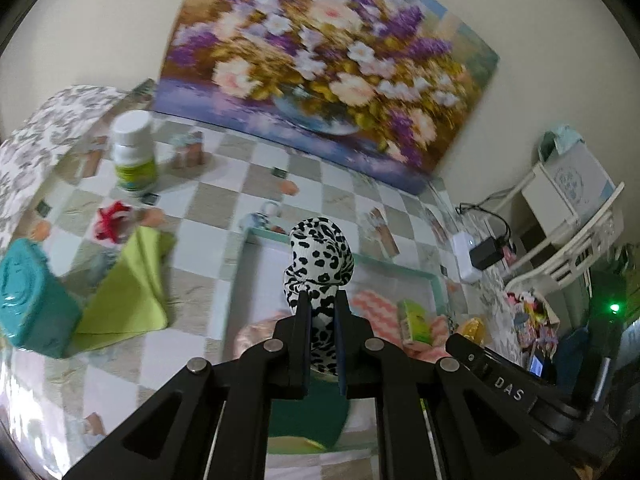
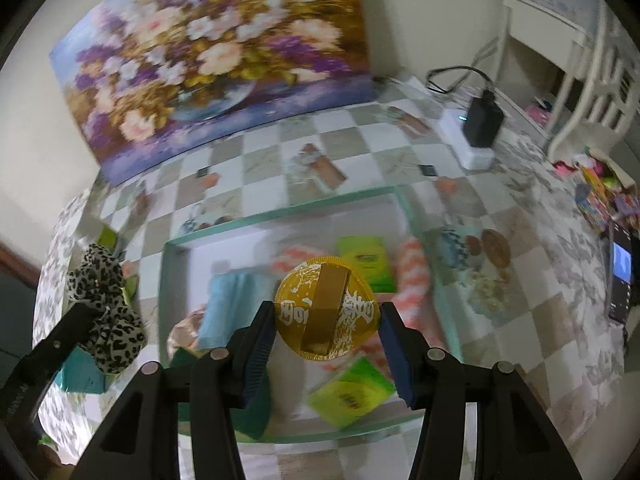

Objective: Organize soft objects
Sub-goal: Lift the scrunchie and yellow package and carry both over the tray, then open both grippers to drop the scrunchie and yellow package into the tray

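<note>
My left gripper [image 1: 322, 300] is shut on a black-and-white leopard-print cloth [image 1: 320, 256] and holds it above the near-left part of a teal-rimmed white tray [image 1: 396, 266]. The same cloth shows at the left of the right wrist view [image 2: 106, 312]. My right gripper [image 2: 326, 316] is shut on a round yellow packet [image 2: 326, 308] with white writing, held above the tray [image 2: 280, 214]. Inside the tray lie a pink-and-white zigzag cloth [image 2: 414, 272], a light blue cloth [image 2: 228, 304], green packets [image 2: 366, 260] and a dark green cloth [image 1: 308, 416].
On the checkered tablecloth left of the tray lie a lime green cloth [image 1: 132, 292], a teal box [image 1: 28, 304], a red item [image 1: 112, 220] and a white bottle [image 1: 132, 152]. A flower painting [image 1: 320, 60] leans on the wall. A charger and white power block [image 2: 476, 132] sit at the right.
</note>
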`<state>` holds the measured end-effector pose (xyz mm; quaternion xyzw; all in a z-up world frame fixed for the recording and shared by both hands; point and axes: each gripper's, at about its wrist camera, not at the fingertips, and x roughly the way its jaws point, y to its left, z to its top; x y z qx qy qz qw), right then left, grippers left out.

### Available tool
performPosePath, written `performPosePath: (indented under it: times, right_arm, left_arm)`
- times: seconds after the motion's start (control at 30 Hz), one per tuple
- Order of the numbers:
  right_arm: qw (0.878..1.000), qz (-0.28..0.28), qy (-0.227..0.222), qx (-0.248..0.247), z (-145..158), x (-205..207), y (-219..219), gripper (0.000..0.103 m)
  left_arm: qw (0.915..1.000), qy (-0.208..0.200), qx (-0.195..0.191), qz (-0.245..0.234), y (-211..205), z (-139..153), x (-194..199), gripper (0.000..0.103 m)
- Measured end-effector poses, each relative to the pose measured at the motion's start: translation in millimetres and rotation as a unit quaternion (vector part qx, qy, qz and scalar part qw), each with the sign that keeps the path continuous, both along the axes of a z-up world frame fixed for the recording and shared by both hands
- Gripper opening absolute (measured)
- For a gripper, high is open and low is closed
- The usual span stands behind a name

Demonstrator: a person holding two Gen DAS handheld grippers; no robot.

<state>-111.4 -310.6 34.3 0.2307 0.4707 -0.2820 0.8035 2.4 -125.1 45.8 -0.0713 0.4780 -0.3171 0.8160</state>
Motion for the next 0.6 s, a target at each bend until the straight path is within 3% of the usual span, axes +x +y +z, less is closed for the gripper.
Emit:
performPosePath:
  times: [0.2,0.4,0.6]
  right_arm:
    - [1.0,-0.016,0.0,0.007,-3,-7,-16,0.055]
    - [1.0,0.0,0.013,0.017,-17,2,-16,0.056]
    - [0.996,0.028,0.074,0.029,-51,19,-5,0.056]
  left_arm:
    - [0.9995,0.006,0.019,-0.025,-33,-10,0,0.01]
    - [0.9978,0.043,0.026,-0.043,-55,-36,5,0.01]
    - [0.9944,0.072,0.067,-0.038,-55,-65,9,0.01]
